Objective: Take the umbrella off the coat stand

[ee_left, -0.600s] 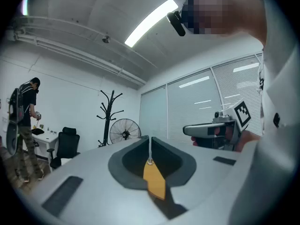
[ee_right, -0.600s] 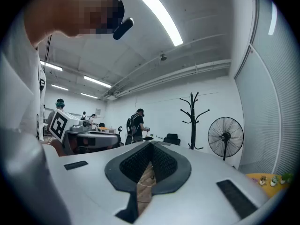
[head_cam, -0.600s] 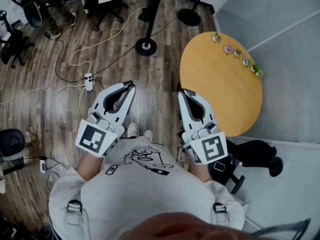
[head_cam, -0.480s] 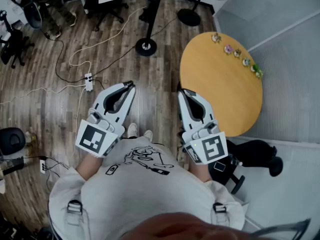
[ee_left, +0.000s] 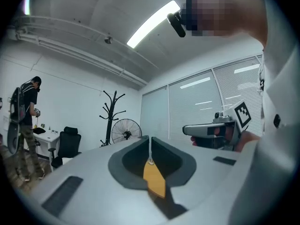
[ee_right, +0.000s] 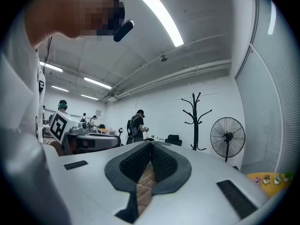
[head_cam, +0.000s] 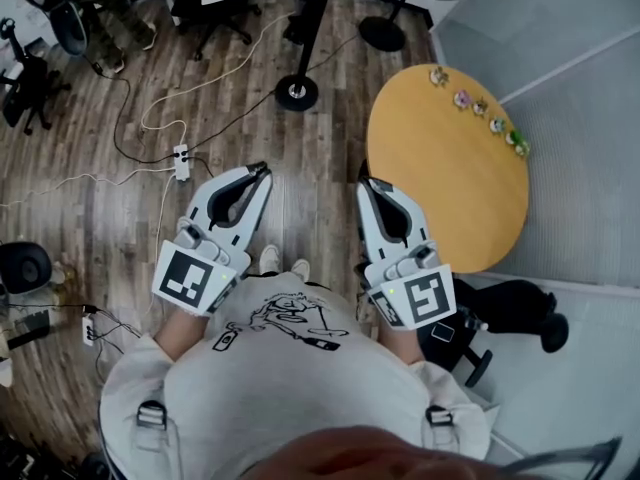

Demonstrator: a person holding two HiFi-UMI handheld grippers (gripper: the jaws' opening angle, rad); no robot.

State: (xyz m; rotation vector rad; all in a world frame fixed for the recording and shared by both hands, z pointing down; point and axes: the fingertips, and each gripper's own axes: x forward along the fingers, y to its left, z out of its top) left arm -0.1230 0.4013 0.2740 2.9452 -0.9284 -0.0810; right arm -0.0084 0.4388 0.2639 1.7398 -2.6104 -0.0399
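The coat stand (ee_right: 195,121) rises against the white far wall, right of centre in the right gripper view and left of centre in the left gripper view (ee_left: 111,117). Its branches show only as thin dark lines, and I cannot tell whether the umbrella hangs there. A fan (ee_right: 227,137) stands just beside it. Well apart from the stand, the left tongs (head_cam: 262,170) are clenched tip to tip on nothing. The right tongs (head_cam: 364,182) are clenched the same way, empty, near the round yellow worktop (head_cam: 450,168).

Round yellow table (head_cam: 440,183), small figurines (head_cam: 461,98) along its edge; floor fan (ee_right: 227,137); power strip (head_cam: 181,160) on plank floor (head_cam: 120,218).
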